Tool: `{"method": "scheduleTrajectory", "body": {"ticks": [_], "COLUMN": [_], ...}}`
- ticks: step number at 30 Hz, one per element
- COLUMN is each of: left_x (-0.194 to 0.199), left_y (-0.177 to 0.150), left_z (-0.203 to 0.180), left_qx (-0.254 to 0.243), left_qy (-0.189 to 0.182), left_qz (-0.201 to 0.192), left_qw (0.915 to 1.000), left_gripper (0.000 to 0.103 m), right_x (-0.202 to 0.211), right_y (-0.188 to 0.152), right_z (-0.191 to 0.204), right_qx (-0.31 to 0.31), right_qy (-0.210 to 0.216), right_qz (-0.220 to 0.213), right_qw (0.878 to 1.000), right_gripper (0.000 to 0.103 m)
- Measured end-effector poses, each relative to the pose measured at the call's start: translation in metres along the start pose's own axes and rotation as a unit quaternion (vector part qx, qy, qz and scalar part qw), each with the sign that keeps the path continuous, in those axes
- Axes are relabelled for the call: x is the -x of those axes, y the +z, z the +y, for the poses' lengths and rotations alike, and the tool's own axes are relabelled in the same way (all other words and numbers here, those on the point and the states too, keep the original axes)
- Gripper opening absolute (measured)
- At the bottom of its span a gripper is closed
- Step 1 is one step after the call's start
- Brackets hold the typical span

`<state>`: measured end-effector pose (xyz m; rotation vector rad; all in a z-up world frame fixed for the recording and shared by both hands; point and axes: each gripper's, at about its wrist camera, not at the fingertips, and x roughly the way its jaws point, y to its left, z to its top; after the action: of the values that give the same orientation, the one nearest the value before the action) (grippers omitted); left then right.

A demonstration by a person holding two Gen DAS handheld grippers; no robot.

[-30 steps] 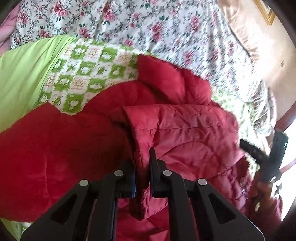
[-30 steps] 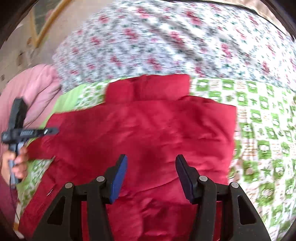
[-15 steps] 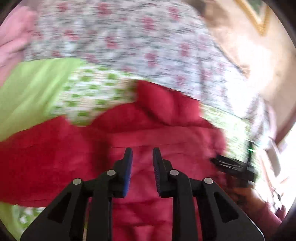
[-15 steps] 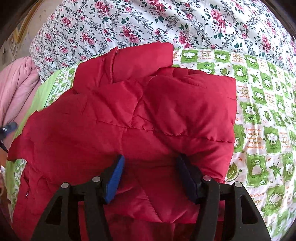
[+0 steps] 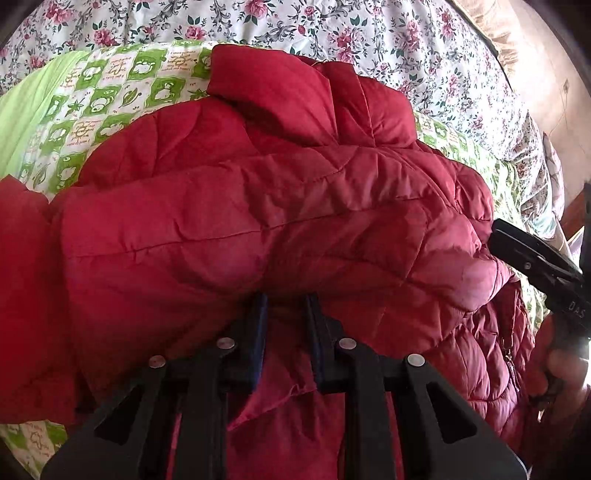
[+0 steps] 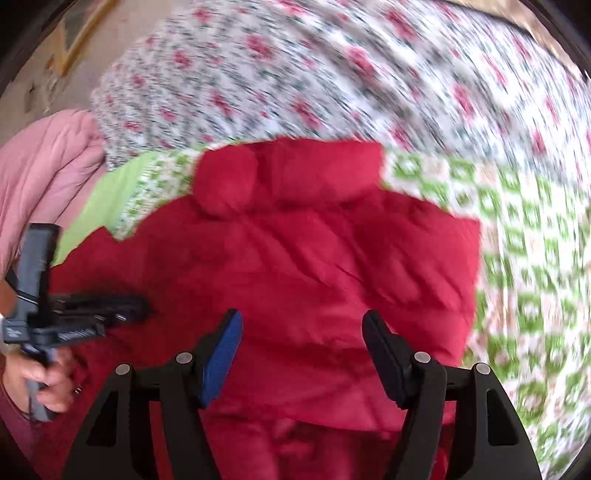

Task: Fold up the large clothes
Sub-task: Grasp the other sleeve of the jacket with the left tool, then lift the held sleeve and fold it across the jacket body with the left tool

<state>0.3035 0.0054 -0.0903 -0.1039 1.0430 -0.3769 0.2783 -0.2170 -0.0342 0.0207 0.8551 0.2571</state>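
Note:
A red quilted jacket [image 5: 280, 206] lies on the bed with its sleeves folded over the body and its collar [image 5: 310, 96] at the far side. It fills the middle of the right wrist view [image 6: 317, 273] too. My left gripper [image 5: 284, 306] is slightly open, its fingertips pushed under the folded sleeve's edge, holding nothing. My right gripper [image 6: 301, 325] is wide open and empty just above the jacket's lower part. Each gripper shows in the other's view: the right one at the right edge [image 5: 532, 262], the left one at the left [image 6: 110, 308].
A green and white patterned cloth [image 5: 110, 92] lies under the jacket on a floral bedspread [image 5: 369, 33]. A pink quilted garment [image 6: 40, 177] lies at the left of the bed. A wall with a picture frame [image 6: 81, 40] stands behind.
My left gripper let go of the sleeve fold it pinched and now rests slightly open at the sleeve's edge. My right gripper dipped onto the jacket, then lifted back, staying open.

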Motion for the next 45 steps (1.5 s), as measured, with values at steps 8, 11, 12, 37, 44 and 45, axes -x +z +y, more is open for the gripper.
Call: {"method": "scheduleTrajectory", "body": {"ticks": [8,11,12,37,44,45], "left_x": [-0.003,-0.005,-0.003,0.114,0.147,0.152], "left_y": [-0.004,-0.004,-0.005,-0.099,-0.129,-0.133], "left_z": [0.002,0.002,0.003,0.111,0.164,0.171], "left_qx": [0.001,0.003,0.006,0.211,0.283,0.291], "left_qy": [-0.014,-0.015,-0.016,-0.006,0.025,0.029], "left_qz": [-0.003,-0.004,-0.004,-0.096,-0.134,-0.140], "left_qw": [0.9999,0.9999,0.9998,0.9727,0.9494,0.9459], "left_gripper": [0.018,0.018,0.018,0.018,0.018,0.018], "right_x": [-0.087,-0.090,-0.090,-0.018,0.019,0.023], "right_y": [-0.011,-0.008,-0.009,-0.024,-0.037,-0.040], "right_z": [0.010,0.009,0.010,0.025,0.046,0.048], "right_qx": [0.013,0.006,0.006,-0.020,-0.016,-0.019], "right_qy": [-0.027,-0.024,-0.024,0.016,0.063,0.068], "right_qz": [0.081,0.086,0.085,0.052,0.035,0.034], "right_qw": [0.996,0.996,0.996,0.998,0.997,0.997], "right_gripper": [0.072,0.072,0.072,0.075,0.075,0.075]}}
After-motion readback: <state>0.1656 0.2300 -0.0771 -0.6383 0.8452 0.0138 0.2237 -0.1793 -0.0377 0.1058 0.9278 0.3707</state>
